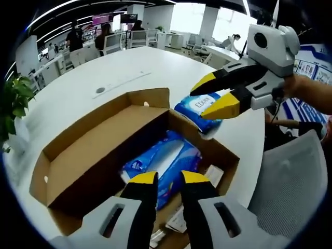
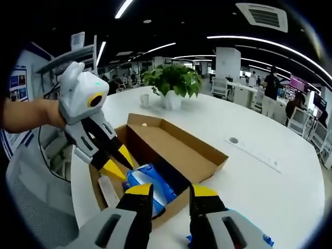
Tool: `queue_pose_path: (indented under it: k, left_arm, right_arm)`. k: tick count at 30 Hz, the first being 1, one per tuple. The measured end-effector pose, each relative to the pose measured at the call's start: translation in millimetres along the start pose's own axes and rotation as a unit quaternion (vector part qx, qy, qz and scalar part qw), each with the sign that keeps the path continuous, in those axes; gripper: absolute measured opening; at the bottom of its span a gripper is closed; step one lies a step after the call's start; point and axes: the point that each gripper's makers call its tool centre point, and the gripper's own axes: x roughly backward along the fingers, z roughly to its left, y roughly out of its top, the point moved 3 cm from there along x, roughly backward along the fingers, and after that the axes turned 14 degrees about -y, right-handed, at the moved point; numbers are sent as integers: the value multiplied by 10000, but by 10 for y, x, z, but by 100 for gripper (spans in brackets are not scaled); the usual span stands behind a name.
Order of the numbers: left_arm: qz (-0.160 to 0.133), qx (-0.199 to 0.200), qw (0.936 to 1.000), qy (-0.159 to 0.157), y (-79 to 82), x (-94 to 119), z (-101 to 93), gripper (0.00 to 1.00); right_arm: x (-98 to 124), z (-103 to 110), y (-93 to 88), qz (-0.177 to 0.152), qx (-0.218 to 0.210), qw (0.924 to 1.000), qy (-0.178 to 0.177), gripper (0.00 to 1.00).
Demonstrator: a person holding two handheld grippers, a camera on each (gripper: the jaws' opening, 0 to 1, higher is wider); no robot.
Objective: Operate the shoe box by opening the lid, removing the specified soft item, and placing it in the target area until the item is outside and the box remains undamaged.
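Two tongs (image 1: 168,179) (image 2: 171,191) apart | shoe box (image 1: 93,155) open | wipes pack (image 1: 199,106) lengthwise beside box

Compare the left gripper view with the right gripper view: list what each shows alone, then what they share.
Left gripper view alone: the right hand-held gripper open above a blue pack lying on the table beside the box.

Right gripper view alone: the left hand-held gripper over the box, and a potted plant standing beyond it.

Both: the open cardboard shoe box on the white table, with a blue soft pack inside.
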Motion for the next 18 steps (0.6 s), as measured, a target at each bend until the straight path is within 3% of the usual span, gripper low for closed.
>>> queue_pose_path:
  k: [6, 11, 18]
  left_arm:
    - [21, -111, 9999, -129, -6, -75, -14, 17]
    - [342, -479, 9982, -113, -60, -130, 19, 18]
    - [554, -653, 9961, -210, -93, -196, 59, 18]
  right_arm:
    - [-117, 88, -8, 92, 209, 9997, 113, 22]
    - [-205, 139, -43, 195, 388, 9989, 180, 21]
    - [-320, 240, -70, 286, 855, 9956, 266, 20]
